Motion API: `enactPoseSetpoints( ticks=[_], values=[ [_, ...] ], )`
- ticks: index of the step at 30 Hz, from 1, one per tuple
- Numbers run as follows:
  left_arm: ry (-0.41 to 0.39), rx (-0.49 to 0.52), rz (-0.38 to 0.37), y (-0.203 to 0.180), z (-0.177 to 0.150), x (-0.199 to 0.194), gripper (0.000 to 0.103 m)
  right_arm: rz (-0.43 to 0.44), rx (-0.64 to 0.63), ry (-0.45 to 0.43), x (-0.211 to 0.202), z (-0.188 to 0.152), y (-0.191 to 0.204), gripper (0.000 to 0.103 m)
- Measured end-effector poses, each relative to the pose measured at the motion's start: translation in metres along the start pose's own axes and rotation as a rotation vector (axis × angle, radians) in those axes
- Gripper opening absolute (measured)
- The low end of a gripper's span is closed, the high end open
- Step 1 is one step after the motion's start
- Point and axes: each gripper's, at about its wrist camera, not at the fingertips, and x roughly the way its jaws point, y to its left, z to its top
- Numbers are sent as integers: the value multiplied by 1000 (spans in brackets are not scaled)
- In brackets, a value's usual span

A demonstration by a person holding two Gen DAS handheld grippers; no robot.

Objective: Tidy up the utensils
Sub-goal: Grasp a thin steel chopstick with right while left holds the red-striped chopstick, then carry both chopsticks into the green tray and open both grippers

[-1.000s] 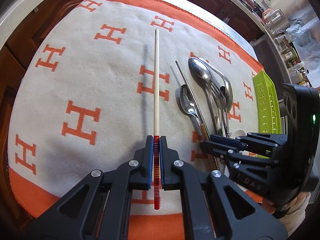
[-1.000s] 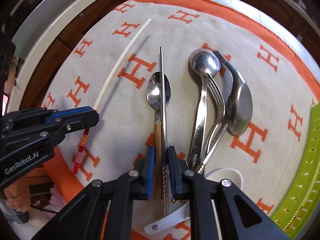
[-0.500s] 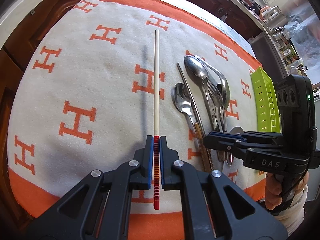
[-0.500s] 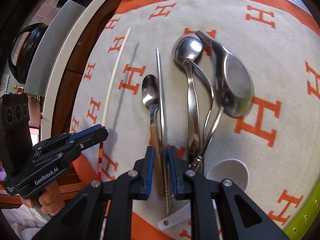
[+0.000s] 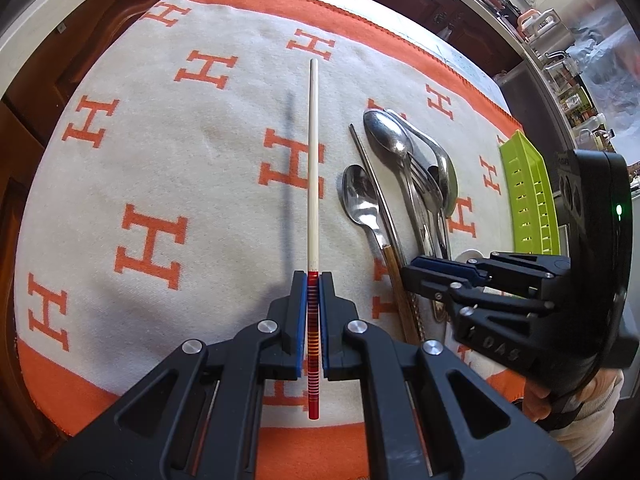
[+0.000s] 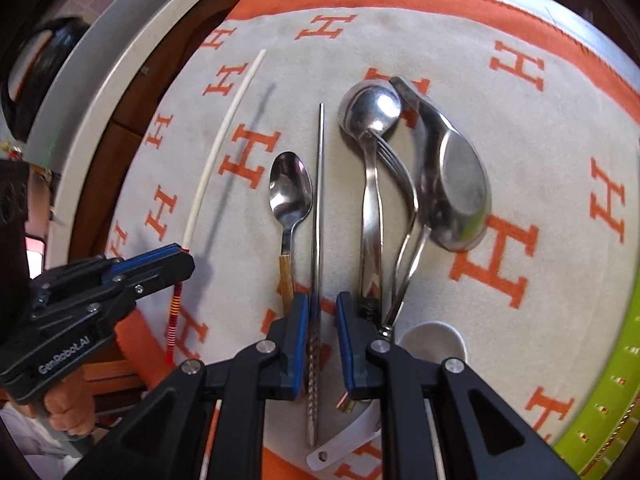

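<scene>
A white chopstick [image 5: 313,168] with a red-striped end is being gripped by the left gripper [image 5: 313,280], its blue pads clamped tight on the striped section while the pale shaft is pointing away over the cream-and-orange H-patterned blanket [image 5: 168,128], casting a thin shadow to its left. Just right of it, a small wooden-handled spoon [image 6: 290,196] is lying bowl-up on the cloth, and directly beside that a metal chopstick [image 6: 319,208] is running straight between the fingers of the right gripper [image 6: 322,304]. Those jaws are standing slightly apart on either side of the metal chopstick's twisted end, with a visible gap on the right side, so the rod is lying on the blanket rather than being pinched. Further right, a large steel spoon [image 6: 370,114], a fork [image 6: 396,168] and a steel ladle-shaped spoon [image 6: 456,196] are resting in an overlapping cluster, handles crossing toward the near edge. A white ceramic spoon [image 6: 434,338] is sitting partly hidden behind the right gripper's finger. At the far right, a lime-green perforated tray [image 5: 528,196] is sitting at the edge of the blanket, well apart from both chopsticks.
</scene>
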Motion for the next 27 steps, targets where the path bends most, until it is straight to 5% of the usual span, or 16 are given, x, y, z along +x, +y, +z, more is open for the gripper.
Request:
enactPoseSetpoints(
  ticks=[7, 10, 22, 27],
  values=[
    [-4, 6, -2, -1, 0, -2, 3, -229, -151, -13, 10, 0, 38, 14],
    [-8, 12, -9, -4, 0, -6, 3, -304, -182, -35, 13, -2, 50, 6],
    [1, 105, -91, -52, -3, -18, 3, 98, 147, -169, -57, -21, -16, 5],
    [-8, 176, -126, -91, -2, -28, 3, 183, 253, -249, -89, -41, -37, 5]
  ],
)
